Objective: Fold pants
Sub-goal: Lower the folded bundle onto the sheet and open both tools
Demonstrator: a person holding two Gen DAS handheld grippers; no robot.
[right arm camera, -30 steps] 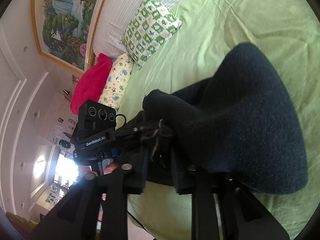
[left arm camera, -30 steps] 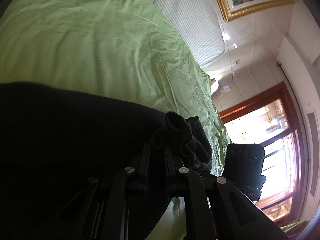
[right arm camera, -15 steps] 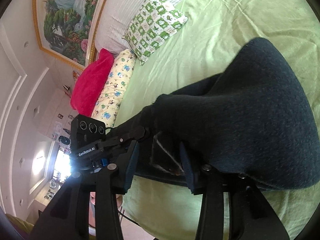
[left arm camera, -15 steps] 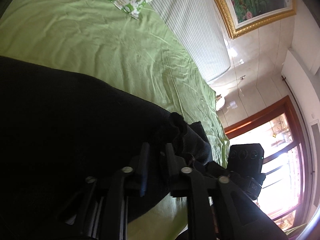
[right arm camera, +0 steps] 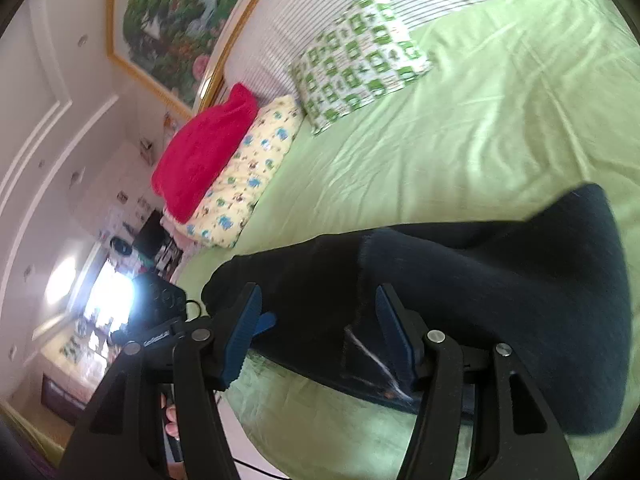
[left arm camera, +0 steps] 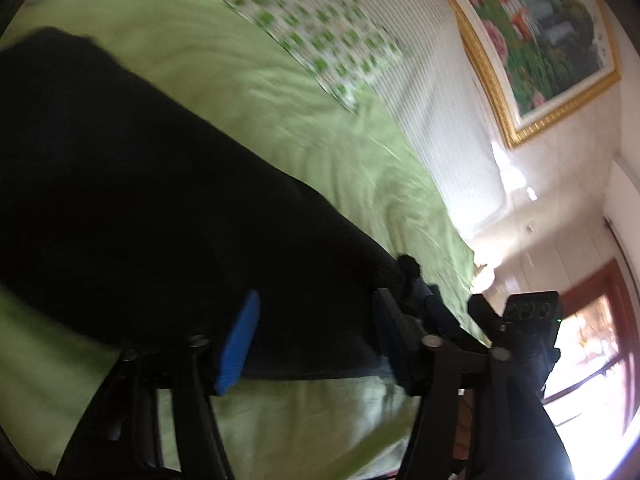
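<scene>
Both jaws stand spread, just opened, pads clear of cloth. Left gripper [left arm camera: 316,340]: blue ribbed pads apart, dark cloth in the gap but not pinched. Right gripper [right arm camera: 316,328]: same, pads wide, the hem with pale loose threads lying between them, unpressed.

Light green bedsheet [right arm camera: 480,120] covers the bed, wrinkled, filling most of both views.

Black knit pants [right arm camera: 500,280] lie folded flat on the sheet near the bed's near edge, a broad dark slab running away from both grippers; in the left wrist view the pants [left arm camera: 140,200] fill the lower left, much blurred.

White striped headboard [right arm camera: 340,0] runs along the far side of the bed. Gold-framed painting of flowers and greenery [right arm camera: 168,20] hangs on the wall above it.

Green-and-white patterned pillow [right arm camera: 360,60] rests on the sheet against the headboard, well apart from the pants. Beside it, a yellow pillow with small blue prints [right arm camera: 248,172], and a crimson fuzzy cushion [right arm camera: 204,152] lying on top of that.

Fingers of a hand [right arm camera: 172,420] show under the right gripper's frame.
</scene>
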